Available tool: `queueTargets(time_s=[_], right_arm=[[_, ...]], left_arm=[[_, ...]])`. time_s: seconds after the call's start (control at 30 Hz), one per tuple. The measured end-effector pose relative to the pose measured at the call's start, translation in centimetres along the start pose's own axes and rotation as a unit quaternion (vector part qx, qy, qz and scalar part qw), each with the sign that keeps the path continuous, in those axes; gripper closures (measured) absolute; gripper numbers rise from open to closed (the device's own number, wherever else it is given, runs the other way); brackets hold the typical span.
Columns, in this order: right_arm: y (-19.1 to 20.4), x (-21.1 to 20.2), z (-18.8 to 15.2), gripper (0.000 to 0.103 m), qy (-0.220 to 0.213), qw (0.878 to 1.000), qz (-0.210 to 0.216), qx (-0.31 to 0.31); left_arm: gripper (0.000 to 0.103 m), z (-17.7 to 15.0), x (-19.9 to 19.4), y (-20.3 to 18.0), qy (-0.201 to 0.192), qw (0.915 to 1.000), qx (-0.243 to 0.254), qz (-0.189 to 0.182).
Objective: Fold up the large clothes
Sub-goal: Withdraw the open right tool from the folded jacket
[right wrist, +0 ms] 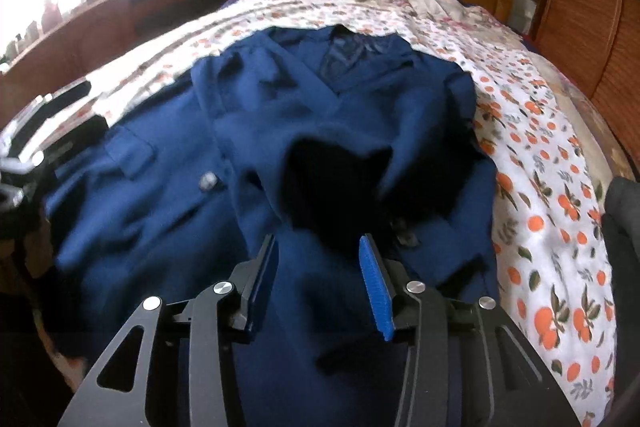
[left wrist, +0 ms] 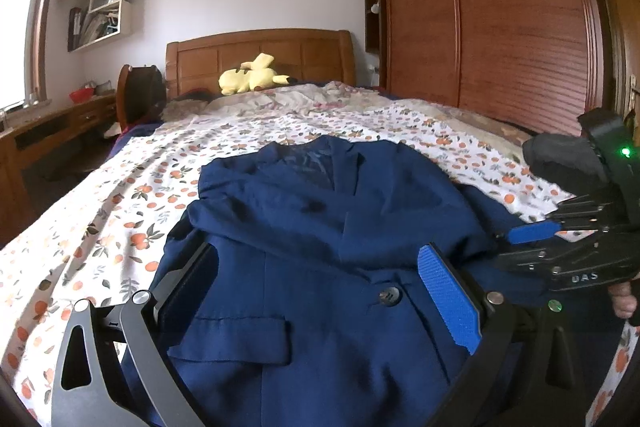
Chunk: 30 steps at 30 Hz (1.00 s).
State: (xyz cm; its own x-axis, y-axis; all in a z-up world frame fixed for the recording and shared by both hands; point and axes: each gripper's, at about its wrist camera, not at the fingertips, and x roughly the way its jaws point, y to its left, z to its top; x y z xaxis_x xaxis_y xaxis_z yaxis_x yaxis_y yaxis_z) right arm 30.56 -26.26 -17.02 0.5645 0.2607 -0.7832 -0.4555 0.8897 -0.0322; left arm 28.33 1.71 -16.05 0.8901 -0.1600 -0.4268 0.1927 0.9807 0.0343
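Both grippers tilt down over the navy jacket [left wrist: 320,227]; jaws apart

A lived-in home bedroom, told by the wooden bed headboard [left wrist: 260,57] and the orange-print bedspread [left wrist: 120,203] reaching to the bed's edges. Yellow plush toy [left wrist: 252,79] by the headboard, tall wooden wardrobe [left wrist: 492,27] along one side, cluttered wall shelves [left wrist: 102,11] and a desk [left wrist: 52,135] under the window.
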Motion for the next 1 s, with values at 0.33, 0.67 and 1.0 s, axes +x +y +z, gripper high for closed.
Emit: queueTargets(time_s=[0.33, 0.67, 1.0], right_arm=[[-1.0, 0.5, -2.3, 0.063, -0.02, 1.0, 0.004, 0.012], [-1.6, -0.6, -3.0, 0.063, -0.045, 0.999, 0.011, 0.02], [-3.5, -3.2, -3.9, 0.063, -0.069, 0.997, 0.032, 0.035]], left_arm=[[0.003, -1.2, 1.5, -0.5, 0.025, 0.9993, 0.012, 0.025], [0.003, -1.6, 2.5, -0.6, 0.044, 0.9984, 0.018, 0.031], [0.009, 1.2, 3.5, -3.5, 0.098, 0.9934, 0.058, 0.017]])
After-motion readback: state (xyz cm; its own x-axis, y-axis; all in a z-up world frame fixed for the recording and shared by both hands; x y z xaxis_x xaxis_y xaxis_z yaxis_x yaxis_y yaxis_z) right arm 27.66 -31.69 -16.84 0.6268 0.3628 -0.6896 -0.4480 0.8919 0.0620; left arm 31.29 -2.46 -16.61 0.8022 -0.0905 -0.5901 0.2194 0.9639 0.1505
